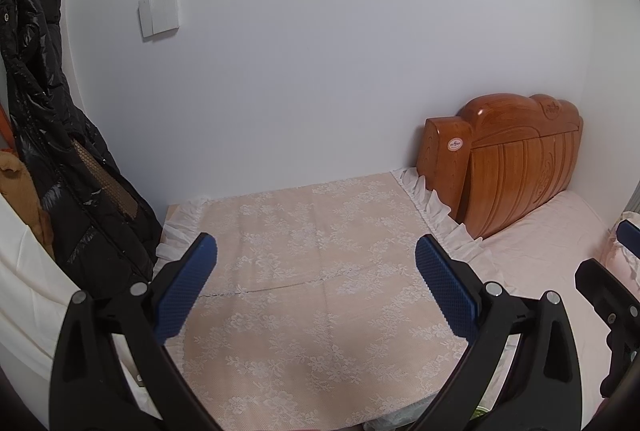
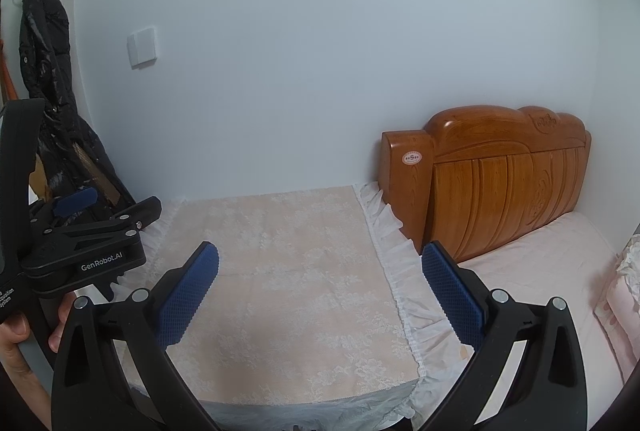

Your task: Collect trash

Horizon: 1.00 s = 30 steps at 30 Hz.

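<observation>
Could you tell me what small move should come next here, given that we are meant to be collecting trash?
Probably tilt both cameras down or sideways to search. The left gripper and right gripper are both open and hold nothing, and no trash shows on the lace cloth, against the wooden headboard or near the black jacket.

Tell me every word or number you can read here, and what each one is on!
"GenRobot.AI": white letters on the side of the left gripper.
More white print at that gripper's back edge: cut off, can't be read.
Round sticker on the wooden headboard: red print, too small to read.
</observation>
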Tool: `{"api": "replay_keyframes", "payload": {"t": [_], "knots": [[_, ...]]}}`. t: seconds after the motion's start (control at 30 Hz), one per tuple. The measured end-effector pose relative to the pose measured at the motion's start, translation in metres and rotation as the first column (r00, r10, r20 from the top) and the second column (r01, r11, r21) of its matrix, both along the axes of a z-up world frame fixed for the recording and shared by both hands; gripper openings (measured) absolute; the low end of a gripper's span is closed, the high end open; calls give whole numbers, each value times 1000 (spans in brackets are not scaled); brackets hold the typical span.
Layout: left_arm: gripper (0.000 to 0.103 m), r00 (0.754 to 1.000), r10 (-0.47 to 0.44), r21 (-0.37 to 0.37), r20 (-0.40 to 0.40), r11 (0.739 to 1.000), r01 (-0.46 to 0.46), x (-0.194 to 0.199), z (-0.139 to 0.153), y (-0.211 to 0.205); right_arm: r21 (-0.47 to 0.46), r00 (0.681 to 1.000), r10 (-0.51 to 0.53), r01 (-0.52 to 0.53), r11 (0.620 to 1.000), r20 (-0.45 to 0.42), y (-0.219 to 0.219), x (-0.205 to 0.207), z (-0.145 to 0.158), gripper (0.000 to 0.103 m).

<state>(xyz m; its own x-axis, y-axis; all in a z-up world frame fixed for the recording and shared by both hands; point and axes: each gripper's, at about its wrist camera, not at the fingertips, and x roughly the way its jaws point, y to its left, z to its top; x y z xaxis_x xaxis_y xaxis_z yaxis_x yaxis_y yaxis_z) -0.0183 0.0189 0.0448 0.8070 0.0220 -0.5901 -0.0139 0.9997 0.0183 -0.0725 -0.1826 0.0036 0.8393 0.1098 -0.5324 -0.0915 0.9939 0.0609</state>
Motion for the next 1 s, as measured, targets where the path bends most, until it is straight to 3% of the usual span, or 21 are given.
{"api": "replay_keyframes", "payload": {"t": [1.0], "knots": [[95, 1000, -7, 2, -10, 1000, 7, 4, -2, 0, 11, 1000, -4, 4, 1000, -15, -8, 2, -3, 101]]}}
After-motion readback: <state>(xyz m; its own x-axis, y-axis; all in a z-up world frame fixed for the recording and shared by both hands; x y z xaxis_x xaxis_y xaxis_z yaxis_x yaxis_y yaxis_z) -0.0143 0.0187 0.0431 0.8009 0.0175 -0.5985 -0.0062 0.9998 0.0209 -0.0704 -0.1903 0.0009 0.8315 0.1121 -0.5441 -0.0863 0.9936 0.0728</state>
